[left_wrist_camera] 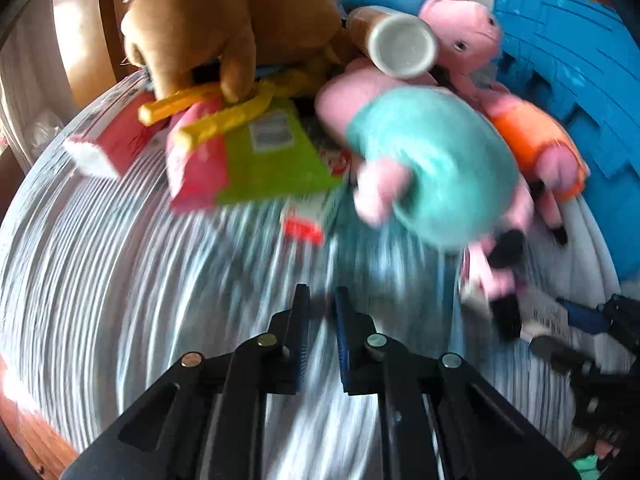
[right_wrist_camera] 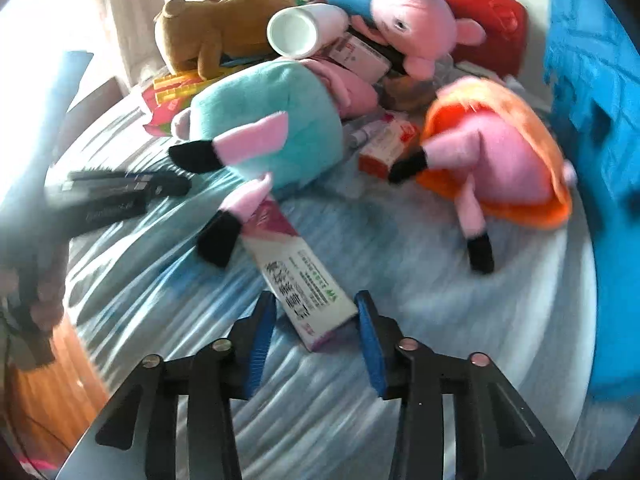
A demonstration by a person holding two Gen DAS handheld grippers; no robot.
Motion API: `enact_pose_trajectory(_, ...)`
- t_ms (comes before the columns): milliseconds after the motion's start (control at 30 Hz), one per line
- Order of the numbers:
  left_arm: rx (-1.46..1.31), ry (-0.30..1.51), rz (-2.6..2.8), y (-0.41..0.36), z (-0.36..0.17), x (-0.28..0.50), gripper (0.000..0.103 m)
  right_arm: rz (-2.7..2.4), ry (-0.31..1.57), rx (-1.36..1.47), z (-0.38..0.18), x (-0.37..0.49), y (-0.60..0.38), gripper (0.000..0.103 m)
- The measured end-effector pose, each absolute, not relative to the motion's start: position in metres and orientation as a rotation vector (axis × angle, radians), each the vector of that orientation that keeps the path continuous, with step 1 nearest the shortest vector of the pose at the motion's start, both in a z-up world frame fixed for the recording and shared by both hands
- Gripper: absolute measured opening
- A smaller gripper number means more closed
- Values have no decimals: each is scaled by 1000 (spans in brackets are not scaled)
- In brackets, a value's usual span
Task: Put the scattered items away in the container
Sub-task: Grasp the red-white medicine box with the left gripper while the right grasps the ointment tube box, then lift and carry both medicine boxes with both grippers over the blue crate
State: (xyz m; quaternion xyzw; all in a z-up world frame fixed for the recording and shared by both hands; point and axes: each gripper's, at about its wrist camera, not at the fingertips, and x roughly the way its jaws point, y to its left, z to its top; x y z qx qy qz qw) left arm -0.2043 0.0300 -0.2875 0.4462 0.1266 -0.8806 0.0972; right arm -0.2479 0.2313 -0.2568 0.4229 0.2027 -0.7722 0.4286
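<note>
My right gripper (right_wrist_camera: 316,312) straddles the near end of a white and pink box (right_wrist_camera: 288,272) lying flat on the striped cloth. Its right pad touches the box's corner, and a sliver of gap shows at the left pad. My left gripper (left_wrist_camera: 322,308) hovers over bare cloth, shut with nothing in it. Beyond lie a pig plush in a teal dress (left_wrist_camera: 432,168) (right_wrist_camera: 272,120), one in orange (left_wrist_camera: 532,140) (right_wrist_camera: 500,152) and one in blue (right_wrist_camera: 400,8). A blue crate (left_wrist_camera: 560,80) (right_wrist_camera: 592,120) stands at the right.
A brown bear plush (left_wrist_camera: 192,28), a white-bottomed bottle (left_wrist_camera: 400,44), green and pink packets (left_wrist_camera: 264,156), an orange and white carton (right_wrist_camera: 384,148) and a red bag (right_wrist_camera: 488,20) pile up at the back. The round table's cloth (right_wrist_camera: 360,380) falls away at the left to wooden floor.
</note>
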Motion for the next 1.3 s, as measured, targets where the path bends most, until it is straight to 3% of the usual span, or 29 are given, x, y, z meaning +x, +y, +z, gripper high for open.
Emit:
enact_pose_trajectory(133, 1363, 382, -2591, 19, -285, -192, 13, -1915, 447, 1093, -253, -241, 239, 35)
enact_pose_trajectory(233, 1353, 357, -2587, 24, -282, -205, 15, -1935, 440, 1073, -248, -246, 236, 43)
enact_pose_trajectory(367, 1334, 222, -2595, 20, -287, -223, 63, -1959, 421, 1059, -245, -254, 235, 46)
enact_pose_trajectory(400, 1328, 205, -2604, 16, -291, -227, 65, -1961, 417, 1061, -247, -256, 234, 51)
enact_pose_trajectory(533, 1310, 281, -2710, 5, -297, -245, 65, -1964, 426, 1020, -253, -260, 226, 61)
enact_pose_trajectory(567, 1287, 289, -2712, 4, -296, -245, 52, -1971, 438, 1000, -254, -259, 222, 61)
enact_pose_trajectory(600, 1272, 280, -2720, 6, -296, -243, 31, -1974, 450, 983, -256, -257, 219, 61)
enact_pose_trajectory(633, 1273, 274, -2726, 8, -295, -240, 26, -1978, 464, 971, -258, -255, 215, 58)
enact_pose_trajectory(700, 1265, 250, -2714, 13, -295, -232, 26, -1992, 521, 946, -263, -248, 204, 31)
enact_pose_trajectory(733, 1262, 247, -2709, 15, -295, -227, 26, -1995, 549, 936, -264, -244, 200, 29)
enact_pose_trajectory(900, 1284, 361, -2642, 20, -295, -176, 26, -2044, 492, 1007, -262, -241, 213, 28)
enact_pose_trajectory(1033, 1305, 301, -2639, 44, -295, -142, 26, -2033, 447, 1036, -262, -238, 222, 29)
enact_pose_trajectory(1167, 1347, 288, -2620, 56, -290, -148, 26, -2029, 425, 1033, -261, -239, 220, 43)
enact_pose_trajectory(1233, 1366, 284, -2604, 49, -289, -144, 30, -2043, 413, 1025, -259, -237, 220, 44)
enact_pose_trajectory(1300, 1371, 257, -2579, 47, -289, -152, 48, -2056, 409, 1015, -258, -236, 221, 44)
